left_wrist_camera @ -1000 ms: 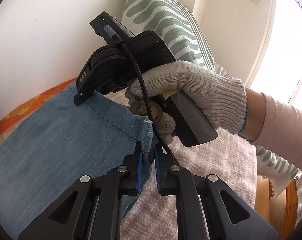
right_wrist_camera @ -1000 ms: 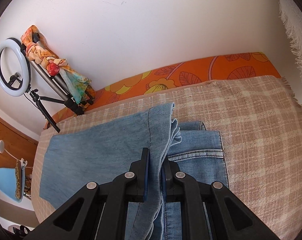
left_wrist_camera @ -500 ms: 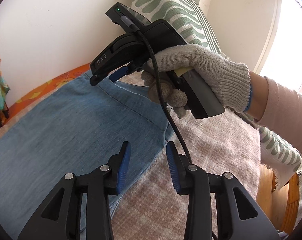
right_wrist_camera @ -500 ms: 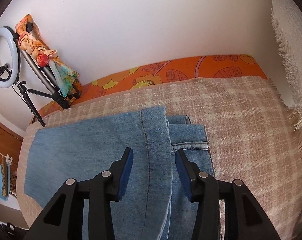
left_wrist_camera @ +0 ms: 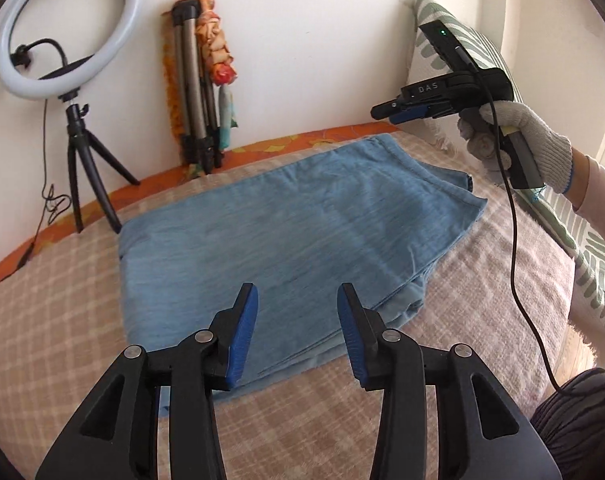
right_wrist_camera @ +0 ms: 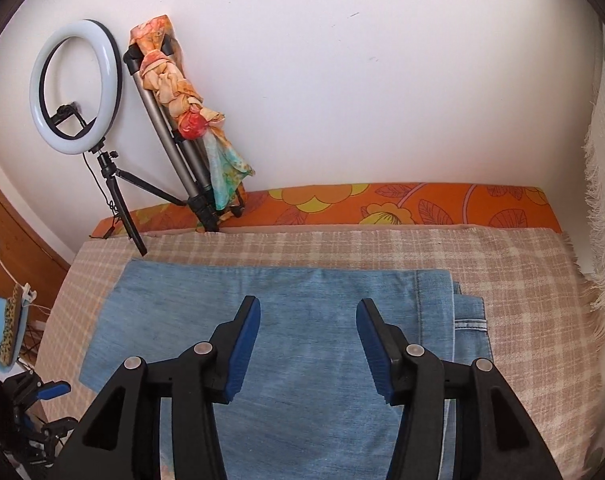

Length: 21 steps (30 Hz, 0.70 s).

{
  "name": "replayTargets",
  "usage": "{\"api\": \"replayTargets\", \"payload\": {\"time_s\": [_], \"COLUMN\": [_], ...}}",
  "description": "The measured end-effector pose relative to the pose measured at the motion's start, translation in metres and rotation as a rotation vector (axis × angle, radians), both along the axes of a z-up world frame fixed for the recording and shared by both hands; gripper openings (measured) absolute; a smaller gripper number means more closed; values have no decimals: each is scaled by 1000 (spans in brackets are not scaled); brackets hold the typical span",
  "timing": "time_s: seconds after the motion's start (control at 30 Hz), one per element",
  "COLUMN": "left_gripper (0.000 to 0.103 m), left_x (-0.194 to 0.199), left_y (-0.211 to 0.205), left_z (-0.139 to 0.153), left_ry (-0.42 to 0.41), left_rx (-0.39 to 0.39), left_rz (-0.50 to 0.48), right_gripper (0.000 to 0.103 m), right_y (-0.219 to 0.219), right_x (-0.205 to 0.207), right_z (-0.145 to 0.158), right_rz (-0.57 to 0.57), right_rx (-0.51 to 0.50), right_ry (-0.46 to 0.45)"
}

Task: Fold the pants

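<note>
on the plaid blanket (left_wrist_camera: pixel 82 312), folded pants (left_wrist_camera: pixel 286 232), left claw (left_wrist_camera: pixel 297 332) and right claw (right_wrist_camera: pixel 308 350) both spread wide, empty

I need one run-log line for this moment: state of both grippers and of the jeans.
left gripper: open, holds nothing | right gripper: open, holds nothing | blue denim pants: folded, flat on beige checked blanket

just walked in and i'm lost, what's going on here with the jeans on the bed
A person is folding a pair of jeans on a checked blanket spread over the bed, with hand-held tongs in each hand. The jeans lie folded flat. Both the left tongs and the right tongs are open and empty, raised above the fabric. In the left camera's view, the gloved right hand holds its tool up near the striped pillow.
</note>
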<state>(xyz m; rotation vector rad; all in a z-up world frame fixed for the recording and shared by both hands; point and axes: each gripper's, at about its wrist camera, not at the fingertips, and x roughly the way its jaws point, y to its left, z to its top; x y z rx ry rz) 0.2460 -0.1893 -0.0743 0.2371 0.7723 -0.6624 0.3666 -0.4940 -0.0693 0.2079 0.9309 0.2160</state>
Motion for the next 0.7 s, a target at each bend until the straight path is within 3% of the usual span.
{"api": "replayTargets", "payload": {"time_s": [0.2,0.33,0.57,0.7], "left_gripper": [40,40,40,40], "left_x": [4,-1,3,9], "left_y": [70,98,106,106], "left_z": [-20,-33,-61,-72], "left_ry": [42,44,56,98], "left_rx": [-4,17,92,73], "left_rz": [148,197,203,197], "right_gripper": [54,63,63,63], "right_y": [63,103,178,215], "right_x": [15,28,55,69], "right_z": [16,22,16,7], "right_rz": [112,178,307,379], "right_rx": [20,45,48,35], "right_ry": [-22,-34,-11,10]}}
